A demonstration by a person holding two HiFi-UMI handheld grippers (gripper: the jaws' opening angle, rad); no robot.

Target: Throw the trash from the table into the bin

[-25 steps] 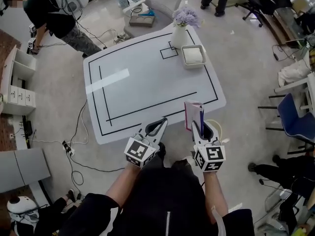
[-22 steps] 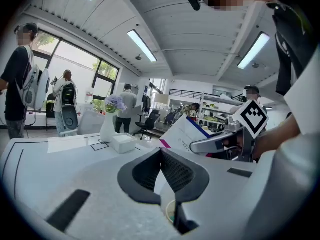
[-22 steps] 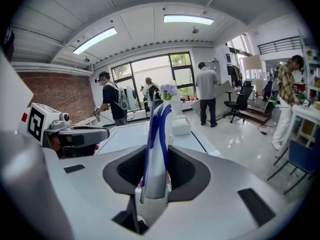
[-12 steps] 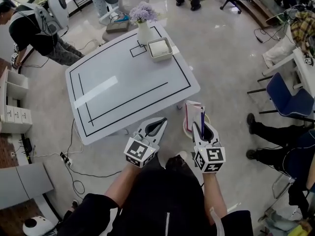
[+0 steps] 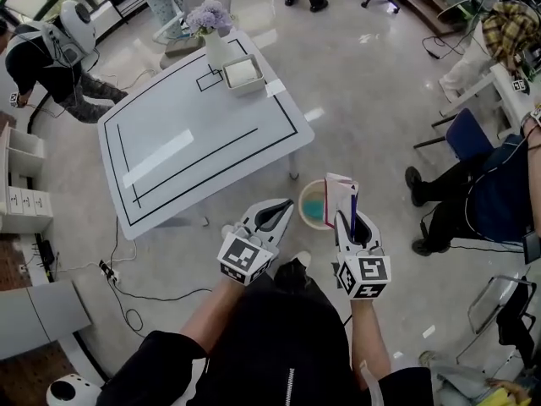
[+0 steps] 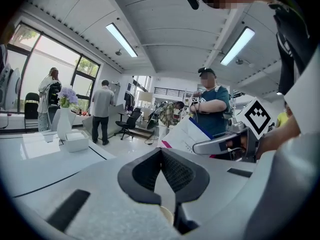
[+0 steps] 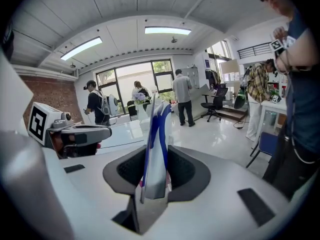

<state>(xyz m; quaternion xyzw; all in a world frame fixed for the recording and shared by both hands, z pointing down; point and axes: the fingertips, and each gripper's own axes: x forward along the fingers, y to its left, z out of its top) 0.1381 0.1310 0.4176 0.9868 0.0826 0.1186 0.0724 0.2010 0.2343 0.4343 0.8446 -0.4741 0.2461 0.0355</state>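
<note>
The white table (image 5: 194, 117) carries a flower vase (image 5: 216, 51) and a white tray (image 5: 243, 73) at its far corner.

The table (image 5: 186, 142) is looked down on steeply from high beyond its near corner by the head view; it's shared, low and nearly level, by both gripper views.

Head view: you have swung away from the table (image 5: 186, 142). It filled the frame at 12 o'clock and now lies off at 10 o'clock, well apart from both grippers. The bin (image 5: 311, 211) was only a sliver of rim behind the right hand-held gripper (image 5: 351, 224). It now shows its blue inside at 12 o'clock, between that gripper and the left hand-held gripper (image 5: 283, 208). The packet (image 5: 336, 194) in the right jaws overlapped the table edge; it now overlaps the bin's 3 o'clock rim.
</note>
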